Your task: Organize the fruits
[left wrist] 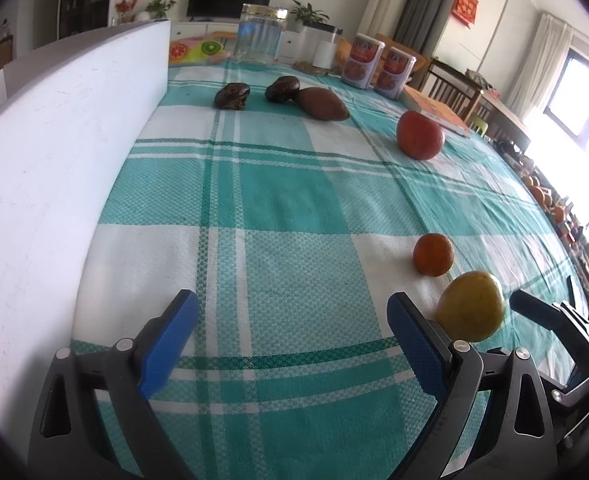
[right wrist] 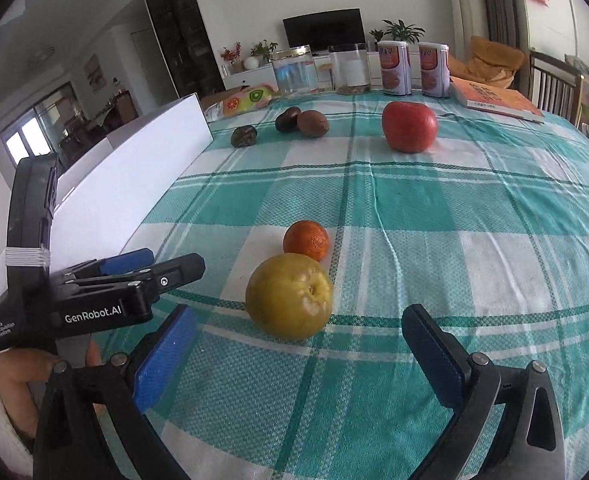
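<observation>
Fruits lie on a teal checked tablecloth [right wrist: 454, 208]. A yellow-green pear-like fruit [right wrist: 289, 297] sits just ahead of my open, empty right gripper [right wrist: 298, 344], with a small orange [right wrist: 306, 240] right behind it. A red apple [right wrist: 409, 126] lies farther back. A brown kiwi [right wrist: 313, 123] touches a dark fruit [right wrist: 287, 119]; another dark fruit [right wrist: 244, 136] lies to their left. My left gripper [left wrist: 292, 320] is open and empty over bare cloth; the yellow fruit [left wrist: 471, 306], orange [left wrist: 433, 255] and apple [left wrist: 420, 135] are on its right. The left gripper also shows in the right wrist view [right wrist: 154, 266].
A white board [left wrist: 66, 152] stands upright along the table's left side. At the back stand a glass jar [right wrist: 295, 71], a second clear jar [right wrist: 350, 69], two red-labelled tins [right wrist: 394, 69] and an orange book [right wrist: 494, 100]. Chairs stand at the right.
</observation>
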`<act>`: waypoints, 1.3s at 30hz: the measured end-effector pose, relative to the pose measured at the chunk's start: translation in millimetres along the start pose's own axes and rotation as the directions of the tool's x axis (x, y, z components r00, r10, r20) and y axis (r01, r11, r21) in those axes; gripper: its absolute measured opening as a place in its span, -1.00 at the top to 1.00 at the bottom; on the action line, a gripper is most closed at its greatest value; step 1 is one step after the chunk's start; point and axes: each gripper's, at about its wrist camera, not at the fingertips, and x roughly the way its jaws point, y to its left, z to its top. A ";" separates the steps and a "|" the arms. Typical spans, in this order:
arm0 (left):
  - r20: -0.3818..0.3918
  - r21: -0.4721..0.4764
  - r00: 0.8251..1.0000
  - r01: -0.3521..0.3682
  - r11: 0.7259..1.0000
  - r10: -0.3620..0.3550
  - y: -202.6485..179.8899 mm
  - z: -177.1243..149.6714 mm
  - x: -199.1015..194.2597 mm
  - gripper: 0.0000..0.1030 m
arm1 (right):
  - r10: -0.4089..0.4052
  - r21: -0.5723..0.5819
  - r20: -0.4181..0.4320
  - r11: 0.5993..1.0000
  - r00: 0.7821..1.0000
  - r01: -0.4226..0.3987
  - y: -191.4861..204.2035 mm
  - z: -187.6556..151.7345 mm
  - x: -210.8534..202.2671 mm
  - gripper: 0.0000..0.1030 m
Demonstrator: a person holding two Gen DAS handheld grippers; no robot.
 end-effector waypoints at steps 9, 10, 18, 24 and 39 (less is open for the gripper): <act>-0.005 0.009 1.000 -0.013 1.000 0.013 -2.4 1.4 2.4 -0.87 | -0.030 -0.066 -0.074 0.998 0.997 0.025 6.2 -3.3 22.0 -0.02; -0.005 0.009 1.000 -0.013 1.000 0.013 -1.9 1.4 2.2 -0.87 | -0.025 -0.054 -0.068 0.998 0.997 0.021 3.5 -3.3 20.5 0.09; -0.006 0.011 1.000 -0.015 1.000 0.015 -2.0 1.2 2.9 -0.87 | 0.015 -0.015 -0.060 1.000 0.998 -0.016 -1.1 -3.0 15.4 0.10; -0.011 0.022 0.999 -0.031 0.999 0.031 -4.5 1.0 2.1 -0.87 | -0.006 0.107 0.046 0.994 0.999 0.001 -26.0 -0.2 -9.9 0.21; -0.096 0.358 0.995 0.065 0.931 -0.033 -103.4 24.1 36.0 -0.71 | -0.023 0.488 0.125 0.872 0.992 -0.042 -109.3 -13.1 -28.7 0.59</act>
